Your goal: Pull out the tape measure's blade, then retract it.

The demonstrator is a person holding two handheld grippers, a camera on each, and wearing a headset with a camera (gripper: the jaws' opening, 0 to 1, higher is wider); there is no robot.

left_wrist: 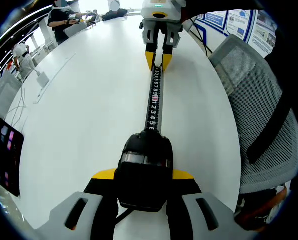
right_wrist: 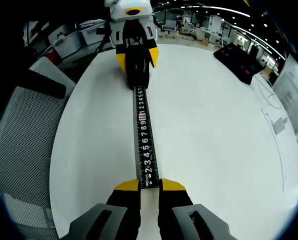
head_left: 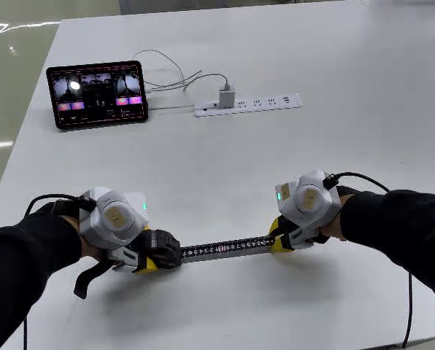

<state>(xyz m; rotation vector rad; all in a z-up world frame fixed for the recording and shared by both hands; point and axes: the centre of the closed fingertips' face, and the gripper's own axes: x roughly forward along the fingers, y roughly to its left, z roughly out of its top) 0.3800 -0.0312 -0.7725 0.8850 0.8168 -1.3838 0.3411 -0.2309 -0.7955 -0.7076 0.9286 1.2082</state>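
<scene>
Some blade (head_left: 225, 248) is being held out: tip pinched by right gripper (right_wrist: 148, 184), case (head_left: 165, 249) clamped by left gripper (left_wrist: 144, 175); likely, controlled retraction is being called for next.

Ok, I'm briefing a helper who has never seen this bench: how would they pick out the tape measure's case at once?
Start at the white table, near edge, where a dark numbered blade stretches sideways. At its left end, the case is the chunky black block clamped in the left hand-held gripper; the right hand-held gripper pinches only the thin blade tip.
</scene>
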